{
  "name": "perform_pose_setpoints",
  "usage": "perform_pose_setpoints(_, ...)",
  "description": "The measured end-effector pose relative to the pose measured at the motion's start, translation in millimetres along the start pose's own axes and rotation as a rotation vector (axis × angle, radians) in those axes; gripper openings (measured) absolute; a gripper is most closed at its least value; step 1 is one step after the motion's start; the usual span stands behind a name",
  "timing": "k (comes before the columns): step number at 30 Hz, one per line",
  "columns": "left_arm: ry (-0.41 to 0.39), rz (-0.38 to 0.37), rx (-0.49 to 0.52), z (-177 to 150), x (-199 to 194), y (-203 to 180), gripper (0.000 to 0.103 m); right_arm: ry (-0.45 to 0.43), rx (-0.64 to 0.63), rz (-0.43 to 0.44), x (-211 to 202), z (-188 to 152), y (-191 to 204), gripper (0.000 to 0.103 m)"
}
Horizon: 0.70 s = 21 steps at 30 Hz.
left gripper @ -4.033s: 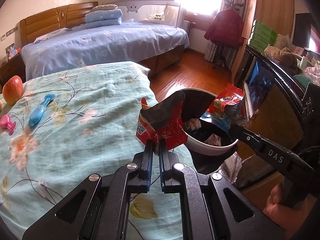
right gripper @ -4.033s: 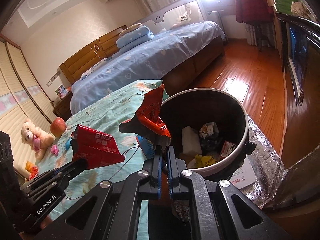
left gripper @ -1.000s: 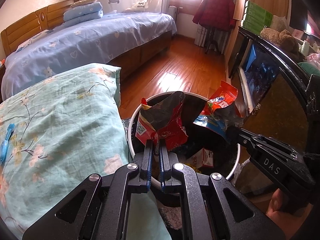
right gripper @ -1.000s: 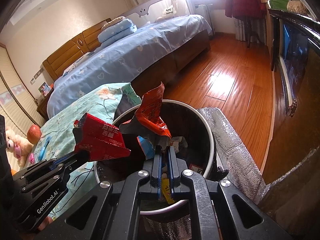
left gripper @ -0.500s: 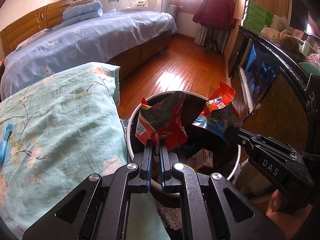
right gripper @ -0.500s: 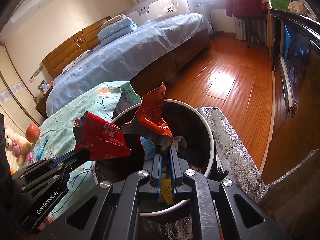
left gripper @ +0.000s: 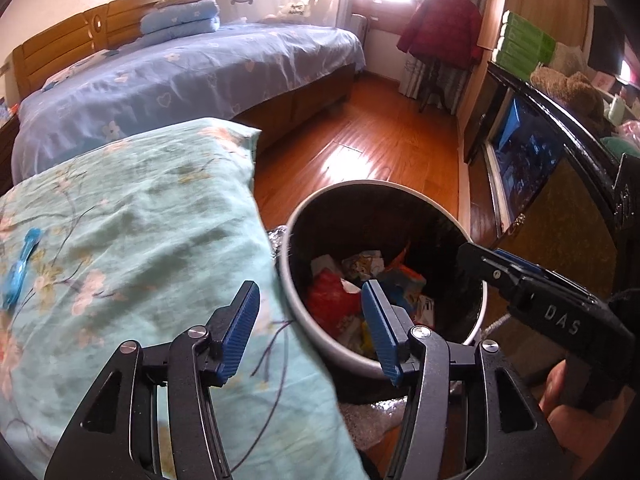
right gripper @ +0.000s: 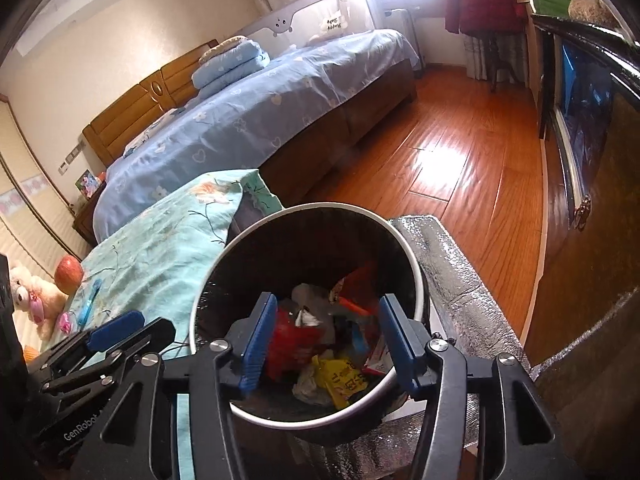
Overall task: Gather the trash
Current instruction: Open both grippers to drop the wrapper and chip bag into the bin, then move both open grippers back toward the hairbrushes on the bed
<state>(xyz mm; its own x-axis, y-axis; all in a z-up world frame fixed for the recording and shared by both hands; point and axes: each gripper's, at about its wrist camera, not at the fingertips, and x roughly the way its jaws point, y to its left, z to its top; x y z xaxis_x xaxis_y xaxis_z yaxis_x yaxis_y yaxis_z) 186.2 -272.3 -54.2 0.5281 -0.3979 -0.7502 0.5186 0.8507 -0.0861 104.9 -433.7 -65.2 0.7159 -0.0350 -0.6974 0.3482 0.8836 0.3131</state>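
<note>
A round trash bin [left gripper: 380, 185] [right gripper: 320, 207] with a white rim and a dark inside stands on the floor beside the bed, holding several wrappers. A red wrapper [left gripper: 329, 305] [right gripper: 289, 340] and an orange-and-blue wrapper [left gripper: 405, 273] [right gripper: 357, 281] lie loose on the pile inside. My left gripper [left gripper: 309, 286] [right gripper: 132, 325] hangs over the bin's left rim, jaws opening, with nothing between them. My right gripper [right gripper: 328, 299] [left gripper: 474, 253] hangs over the bin's near side, jaws also opening, and holds nothing.
A teal floral quilt [left gripper: 140, 220] lies left of the bin with a blue clip [left gripper: 20, 268], an apple [right gripper: 69, 274] and a soft toy [right gripper: 32, 296] on it. Silver foil matting [right gripper: 452, 264] lies under the bin. A black cabinet [left gripper: 560, 184] runs along the right.
Both grippers have gone from shut to open. The red wrapper and the orange-and-blue wrapper have left the jaws and dropped into the bin.
</note>
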Motion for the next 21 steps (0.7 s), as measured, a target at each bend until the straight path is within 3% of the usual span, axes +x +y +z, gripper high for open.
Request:
perform_pose_setpoints(9,-0.037,0.053,-0.075,-29.1,-36.4,44.4,0.062,-0.024,-0.019,0.052,-10.1,-7.6,27.2,0.083)
perform_pose_setpoints(21,-0.048,0.158,-0.196,-67.4,-69.5,123.4,0.062,0.001,-0.106,0.131,-7.6,-27.7,94.2,0.084)
